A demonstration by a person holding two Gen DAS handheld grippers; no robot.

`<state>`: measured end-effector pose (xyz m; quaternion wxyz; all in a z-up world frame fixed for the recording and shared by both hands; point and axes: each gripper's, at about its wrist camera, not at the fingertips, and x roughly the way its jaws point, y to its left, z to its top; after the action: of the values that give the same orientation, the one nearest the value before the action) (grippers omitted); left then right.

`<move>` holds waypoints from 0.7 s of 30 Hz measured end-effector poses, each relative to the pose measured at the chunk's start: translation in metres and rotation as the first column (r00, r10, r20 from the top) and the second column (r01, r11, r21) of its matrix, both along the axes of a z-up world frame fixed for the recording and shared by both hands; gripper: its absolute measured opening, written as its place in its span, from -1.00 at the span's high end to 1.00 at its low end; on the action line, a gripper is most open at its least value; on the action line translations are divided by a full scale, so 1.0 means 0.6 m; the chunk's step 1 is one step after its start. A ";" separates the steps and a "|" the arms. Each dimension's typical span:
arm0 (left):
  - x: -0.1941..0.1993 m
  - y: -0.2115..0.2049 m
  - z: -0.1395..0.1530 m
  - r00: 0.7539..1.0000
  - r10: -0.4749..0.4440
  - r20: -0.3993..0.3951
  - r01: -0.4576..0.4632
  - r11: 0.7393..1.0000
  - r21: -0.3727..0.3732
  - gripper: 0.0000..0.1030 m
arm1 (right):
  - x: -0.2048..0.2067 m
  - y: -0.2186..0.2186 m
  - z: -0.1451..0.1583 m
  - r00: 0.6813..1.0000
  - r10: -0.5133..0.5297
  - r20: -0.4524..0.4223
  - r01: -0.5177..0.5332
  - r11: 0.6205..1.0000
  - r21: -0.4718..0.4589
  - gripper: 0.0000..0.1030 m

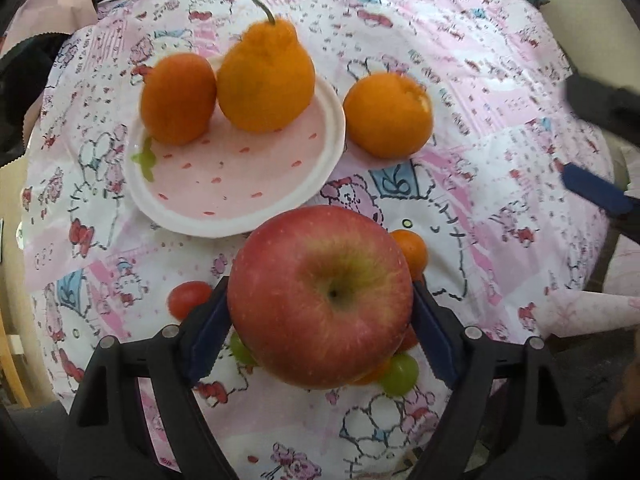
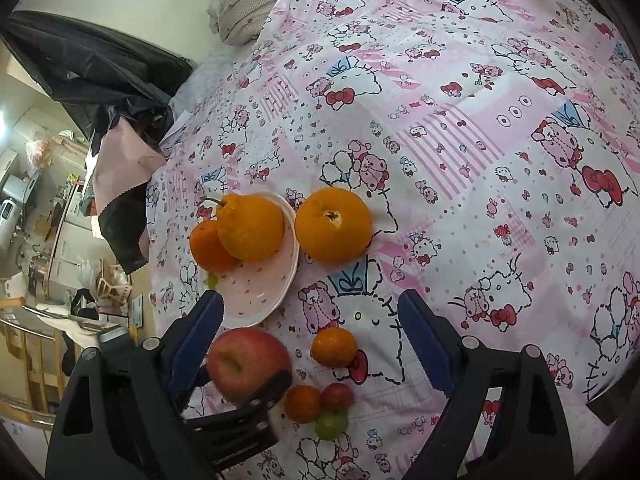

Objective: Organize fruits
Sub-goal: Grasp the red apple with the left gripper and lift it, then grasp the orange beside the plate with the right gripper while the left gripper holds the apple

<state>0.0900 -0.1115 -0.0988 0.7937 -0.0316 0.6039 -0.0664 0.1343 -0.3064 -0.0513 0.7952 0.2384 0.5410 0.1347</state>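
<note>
My left gripper (image 1: pixel 320 316) is shut on a big red apple (image 1: pixel 320 296) and holds it above the cloth, just short of the pink plate (image 1: pixel 240 184); the apple also shows in the right wrist view (image 2: pixel 248 364). On the plate (image 2: pixel 260 292) sit a knobbly orange (image 1: pixel 266 80) and a smaller orange (image 1: pixel 178 98). A loose orange (image 1: pixel 388 114) (image 2: pixel 334 224) lies right of the plate. My right gripper (image 2: pixel 310 308) is open and empty, hovering above the cloth behind the plate and small fruits.
Small fruits lie on the cloth: a small orange one (image 2: pixel 334 346), another orange one (image 2: pixel 303 403), a red tomato (image 2: pixel 338 396), a green grape (image 2: pixel 331 424). The patterned cloth (image 2: pixel 460 140) covers the table. Dark bags (image 2: pixel 100 76) lie at the left edge.
</note>
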 end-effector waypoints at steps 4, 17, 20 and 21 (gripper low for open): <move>-0.001 0.033 0.037 0.999 0.025 0.032 -0.024 0.999 -0.027 -0.57 | 0.001 0.002 0.001 1.000 -0.005 0.003 0.005 1.000 -0.006 -0.77; 0.015 0.157 0.095 0.990 0.074 0.119 -0.073 0.997 -0.017 -0.57 | 0.043 0.000 -0.027 0.998 -0.032 -0.046 0.031 0.999 -0.025 -0.77; 0.021 0.177 0.090 0.987 0.092 0.128 -0.091 0.996 -0.021 -0.57 | 0.068 -0.012 -0.038 0.996 -0.057 -0.067 0.056 0.998 -0.027 -0.77; 0.022 0.184 0.086 0.987 0.101 0.127 -0.098 0.995 -0.028 -0.57 | 0.077 -0.017 -0.045 0.994 -0.075 -0.081 0.073 0.997 -0.021 -0.77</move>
<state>0.1033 -0.0009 -0.0473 0.8328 -0.0661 0.5485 -0.0350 0.1806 -0.3166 -0.0783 0.7788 0.2565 0.5652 0.0904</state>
